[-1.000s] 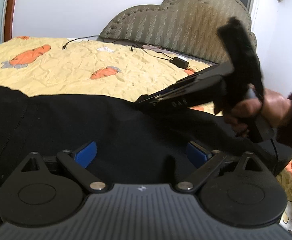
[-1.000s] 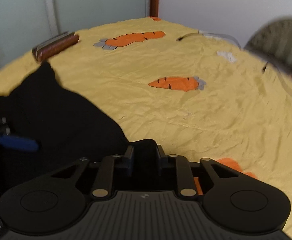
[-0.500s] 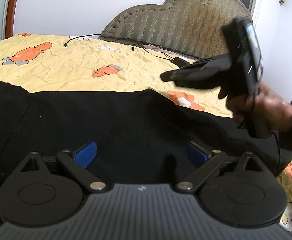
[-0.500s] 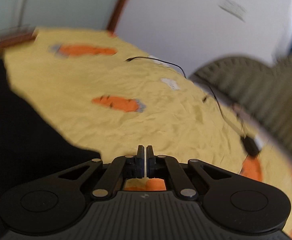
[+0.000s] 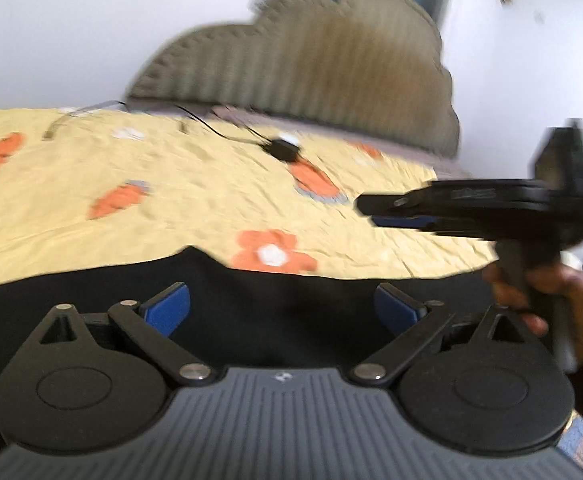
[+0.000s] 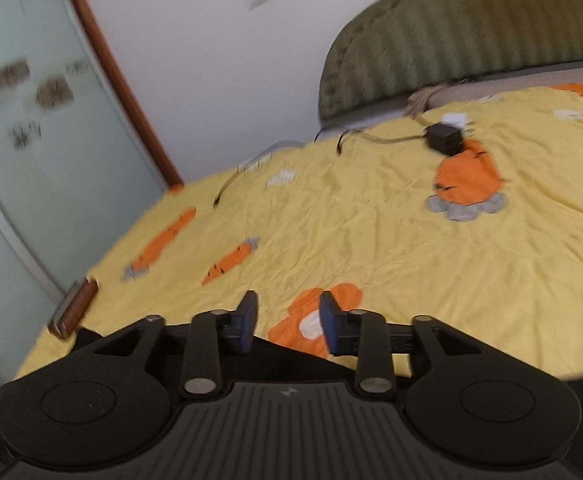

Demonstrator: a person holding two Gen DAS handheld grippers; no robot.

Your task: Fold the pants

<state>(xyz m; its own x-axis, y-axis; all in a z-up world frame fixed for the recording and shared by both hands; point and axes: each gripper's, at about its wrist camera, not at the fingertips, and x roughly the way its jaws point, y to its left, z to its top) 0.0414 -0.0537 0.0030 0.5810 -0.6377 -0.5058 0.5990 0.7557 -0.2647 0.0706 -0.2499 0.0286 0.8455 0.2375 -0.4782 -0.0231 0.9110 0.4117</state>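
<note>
The black pants [image 5: 91, 296] lie spread on the bed, filling the low part of the left wrist view. My left gripper [image 5: 283, 304] hovers over them, open wide, with nothing between its blue pads [image 5: 167, 308]. My right gripper [image 5: 371, 212] hangs in the air at the right, above the sheet and clear of the cloth, gripped by a hand [image 5: 551, 292]. In its own view the right gripper [image 6: 287, 320] points over the pants' edge [image 6: 291, 354] toward the sheet. Its jaws are opening and hold nothing.
A yellow sheet [image 6: 371, 240] with orange carrot prints covers the bed. A black charger [image 6: 443, 138] with its cable lies near the padded headboard [image 5: 311, 68]. A brown object [image 6: 75, 308] sits at the bed's left edge beside a frosted glass door [image 6: 31, 160].
The right gripper let go of the pants' edge, pulled up and to the right, rolled level, and its jaws parted. The left gripper rose and drew back a little, staying open.
</note>
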